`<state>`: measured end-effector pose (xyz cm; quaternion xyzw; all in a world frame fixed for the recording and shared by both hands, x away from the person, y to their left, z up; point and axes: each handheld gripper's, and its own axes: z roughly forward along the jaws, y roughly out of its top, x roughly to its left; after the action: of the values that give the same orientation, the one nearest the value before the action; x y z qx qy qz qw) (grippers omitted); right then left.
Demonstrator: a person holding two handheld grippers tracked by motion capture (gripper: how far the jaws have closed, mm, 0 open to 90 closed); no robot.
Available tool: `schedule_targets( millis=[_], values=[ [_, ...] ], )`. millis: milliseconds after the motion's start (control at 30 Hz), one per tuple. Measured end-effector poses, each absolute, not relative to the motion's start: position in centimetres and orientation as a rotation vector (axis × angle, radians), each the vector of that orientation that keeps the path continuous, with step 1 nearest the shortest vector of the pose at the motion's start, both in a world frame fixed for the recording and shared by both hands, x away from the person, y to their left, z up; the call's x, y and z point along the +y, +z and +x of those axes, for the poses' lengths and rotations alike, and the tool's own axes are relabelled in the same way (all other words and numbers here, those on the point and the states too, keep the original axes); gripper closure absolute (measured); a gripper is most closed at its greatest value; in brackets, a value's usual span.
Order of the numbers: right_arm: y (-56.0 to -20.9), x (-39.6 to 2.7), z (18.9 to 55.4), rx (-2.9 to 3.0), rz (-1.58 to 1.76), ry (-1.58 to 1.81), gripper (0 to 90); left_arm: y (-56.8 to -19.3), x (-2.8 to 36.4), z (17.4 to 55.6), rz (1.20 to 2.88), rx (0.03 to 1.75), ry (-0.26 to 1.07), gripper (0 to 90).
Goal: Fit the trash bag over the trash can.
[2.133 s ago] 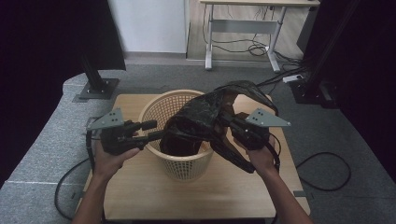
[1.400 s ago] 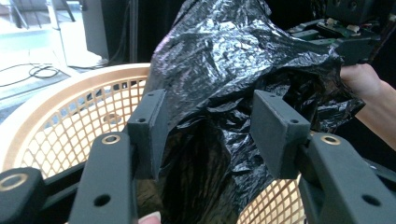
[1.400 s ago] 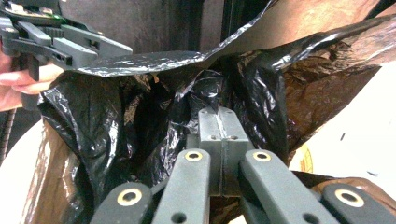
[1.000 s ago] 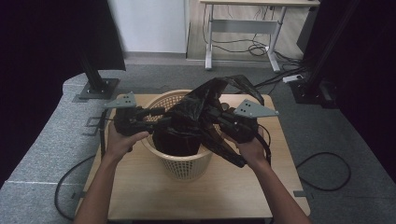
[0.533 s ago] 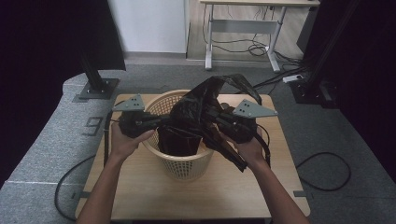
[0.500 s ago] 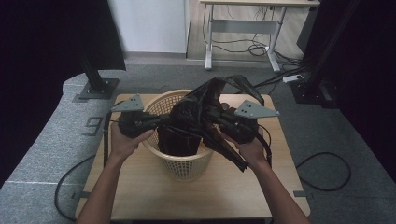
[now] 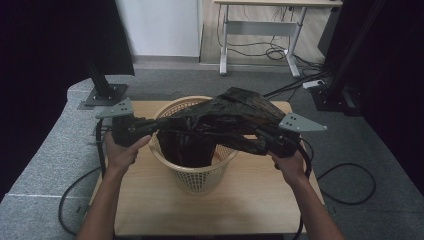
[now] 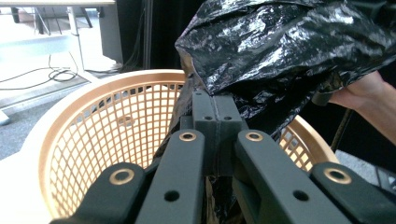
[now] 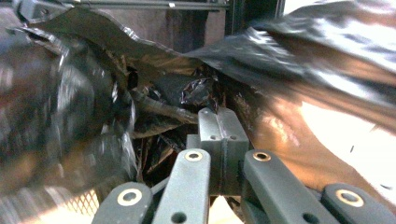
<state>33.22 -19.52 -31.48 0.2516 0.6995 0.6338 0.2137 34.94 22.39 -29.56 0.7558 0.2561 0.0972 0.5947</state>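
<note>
1. While the black plastic bag [image 7: 227, 120] hangs stretched over the tan mesh basket [image 7: 200, 175], part of it drops inside the basket.
2. The left gripper [image 7: 150, 126], at the basket's left rim, has its jaws pressed together on the bag's edge; they have just been closing, film between them.
3. The right gripper [image 7: 260, 142], at the basket's right rim, pinches the bag's other edge.
4. No brand, label or writing is readable on bag, basket or grippers.
5. The basket stands on a wooden table [image 7: 240, 210].
</note>
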Motion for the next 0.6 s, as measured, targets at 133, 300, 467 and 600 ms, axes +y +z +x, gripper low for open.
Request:
schedule_targets(
  millis=[133,300,467,600],
  values=[
    [-31.7,-21.4,33.3,1.915,0.71,1.791,88.7,-29.6,23.2,34.7,1.737,0.608,0.219,89.8],
    [-32.0,-23.3,33.5,1.885,0.749,1.79,88.7,-29.6,24.0,34.3,1.726,0.625,0.217,89.9],
    [-32.7,-25.2,34.0,1.824,0.82,1.786,88.7,-29.9,25.1,33.9,1.706,0.637,0.211,89.9],
    [-33.6,-25.8,33.9,1.821,0.844,1.778,88.7,-30.2,26.1,33.3,1.698,0.644,0.211,89.9]
  ],
)
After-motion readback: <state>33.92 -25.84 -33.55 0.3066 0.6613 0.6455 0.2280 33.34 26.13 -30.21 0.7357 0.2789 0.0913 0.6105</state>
